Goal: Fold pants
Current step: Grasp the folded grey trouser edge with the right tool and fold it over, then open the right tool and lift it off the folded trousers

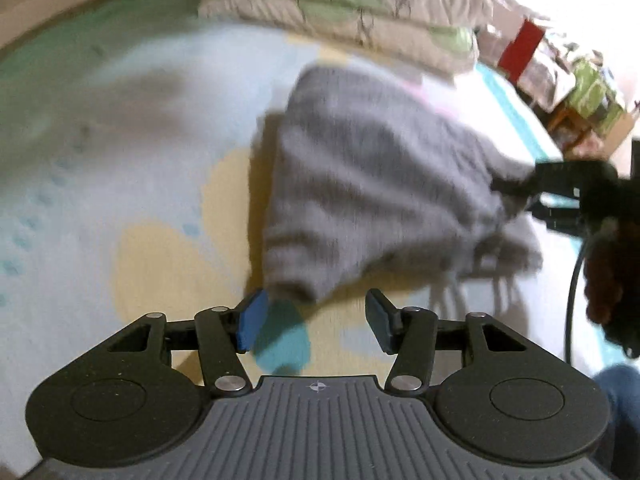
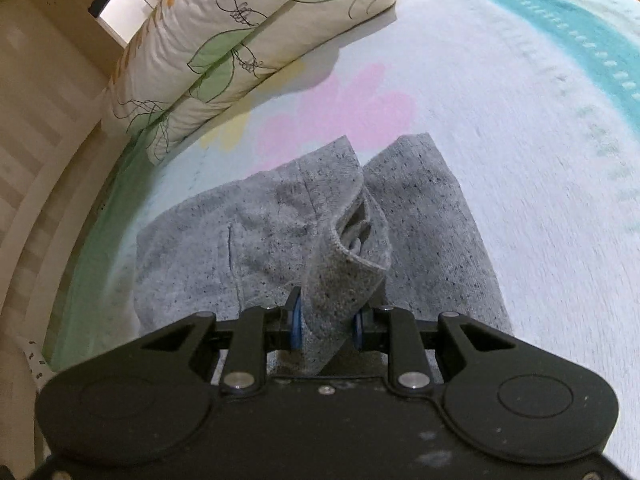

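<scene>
Both grippers matter here: right gripper (image 2: pixel 326 326) pinches the grey pants (image 2: pixel 280 232) tight, left gripper (image 1: pixel 316 320) looks spread and empty, so carry that fold over flat.

R claw (image 2: pixel 327 326) clamps grey pants (image 2: pixel 280 232) hem over bed (image 2: pixel 520 160), pillows (image 2: pixel 240 40) behind.

Warm indoor light; my left view smeared with motion blur, my right sharper, fisheye edges bowed.

Left gripper (image 1: pixel 316 322), bottom centre of frame: jaws apart, nothing between. Right gripper (image 2: pixel 326 326): jaws clamped on grey fabric.
</scene>
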Tool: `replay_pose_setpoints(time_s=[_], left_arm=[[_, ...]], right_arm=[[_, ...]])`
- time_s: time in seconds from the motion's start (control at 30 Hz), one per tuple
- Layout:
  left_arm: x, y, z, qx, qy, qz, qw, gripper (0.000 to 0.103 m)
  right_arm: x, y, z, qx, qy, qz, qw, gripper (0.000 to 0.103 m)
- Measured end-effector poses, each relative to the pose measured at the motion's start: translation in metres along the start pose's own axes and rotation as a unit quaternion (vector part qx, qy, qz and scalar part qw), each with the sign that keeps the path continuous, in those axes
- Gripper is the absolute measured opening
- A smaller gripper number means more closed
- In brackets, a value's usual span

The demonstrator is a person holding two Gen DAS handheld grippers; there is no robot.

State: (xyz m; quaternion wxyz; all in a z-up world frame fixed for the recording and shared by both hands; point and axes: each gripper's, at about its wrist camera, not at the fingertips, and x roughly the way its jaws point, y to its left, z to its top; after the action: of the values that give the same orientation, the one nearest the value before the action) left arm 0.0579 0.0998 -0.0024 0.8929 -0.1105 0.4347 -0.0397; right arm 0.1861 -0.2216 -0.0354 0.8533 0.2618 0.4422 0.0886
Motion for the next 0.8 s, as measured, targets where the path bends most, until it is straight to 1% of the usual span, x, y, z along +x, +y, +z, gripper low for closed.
replay_pose_setpoints(time_s=[0.07, 0.1, 0.17, 0.2, 0.27, 0.3, 0.33, 0.37, 0.4, 0.43, 0.47, 0.5, 0.53, 0.57, 0.6, 0.63, 0.73, 0.77, 0.8], left_arm=[[0.005, -0.002, 0.011, -0.006, -0.016, 0.002, 0.9999, 0.061], [0.008, -0.003, 0.015, -0.008, -0.019, 0.003, 0.9998, 0.061], [0.017, -0.005, 0.025, -0.008, -0.024, 0.006, 0.9997, 0.061], [0.021, -0.006, 0.028, -0.005, -0.027, 0.007, 0.9996, 0.061], [0.032, -0.009, 0.033, -0.002, -0.022, 0.006, 0.9997, 0.061], [0.036, -0.011, 0.035, -0.002, -0.02, 0.003, 0.9998, 0.061], [0.041, -0.012, 0.035, 0.001, -0.016, 0.002, 0.9999, 0.061], [0.046, -0.012, 0.036, 0.005, -0.011, 0.002, 0.9999, 0.061], [0.052, -0.012, 0.034, 0.009, -0.004, 0.004, 0.9999, 0.061], [0.057, -0.012, 0.032, 0.013, 0.005, 0.005, 0.9999, 0.061], [0.064, -0.013, 0.03, 0.014, 0.017, 0.004, 0.9997, 0.061], [0.067, -0.012, 0.026, 0.013, 0.025, 0.001, 0.9996, 0.061], [0.071, -0.01, 0.021, 0.01, 0.035, -0.005, 0.9993, 0.061], [0.074, -0.008, 0.016, 0.004, 0.043, -0.007, 0.9991, 0.062], [0.073, -0.007, 0.012, 0.006, 0.037, -0.009, 0.9993, 0.062], [0.071, -0.008, 0.009, 0.016, 0.031, -0.009, 0.9994, 0.062], [0.068, -0.008, 0.007, 0.026, 0.033, -0.012, 0.999, 0.062], [0.067, -0.007, 0.006, 0.025, 0.032, -0.015, 0.9991, 0.062], [0.067, -0.006, 0.005, 0.024, 0.03, -0.019, 0.9991, 0.062]], right_arm=[[-0.009, 0.002, 0.002, -0.011, -0.011, 0.008, 1.0, 0.025], [-0.016, 0.011, 0.003, -0.019, -0.019, 0.011, 1.0, 0.024], [-0.033, 0.028, 0.006, -0.044, -0.048, 0.019, 0.998, 0.024], [-0.043, 0.033, 0.006, -0.059, -0.064, 0.017, 0.996, 0.024], [-0.062, 0.038, 0.004, -0.081, -0.103, -0.005, 0.991, 0.024], [-0.065, 0.034, 0.004, -0.081, -0.109, -0.014, 0.991, 0.024], [-0.061, 0.025, 0.005, -0.07, -0.101, -0.025, 0.992, 0.024], [-0.051, 0.01, 0.006, -0.047, -0.075, -0.035, 0.995, 0.025], [-0.041, -0.002, 0.006, -0.033, -0.046, -0.04, 0.998, 0.027], [-0.027, -0.014, 0.005, -0.024, -0.003, -0.048, 0.999, 0.028], [-0.016, -0.022, 0.002, -0.021, 0.028, -0.062, 0.997, 0.03], [-0.016, -0.027, -0.002, -0.02, 0.029, -0.059, 0.998, 0.03], [-0.021, -0.027, -0.004, -0.023, 0.019, -0.055, 0.998, 0.03], [-0.027, -0.025, -0.004, -0.027, 0.008, -0.057, 0.998, 0.039], [-0.034, -0.023, -0.005, -0.033, -0.005, -0.065, 0.997, 0.044], [-0.04, -0.022, -0.005, -0.043, -0.018, -0.074, 0.996, 0.044], [-0.059, -0.003, -0.001, -0.096, -0.058, -0.1, 0.989, 0.044], [-0.064, 0.01, 0.003, -0.122, -0.072, -0.104, 0.984, 0.044], [-0.067, 0.021, 0.006, -0.143, -0.083, -0.1, 0.981, 0.044]])
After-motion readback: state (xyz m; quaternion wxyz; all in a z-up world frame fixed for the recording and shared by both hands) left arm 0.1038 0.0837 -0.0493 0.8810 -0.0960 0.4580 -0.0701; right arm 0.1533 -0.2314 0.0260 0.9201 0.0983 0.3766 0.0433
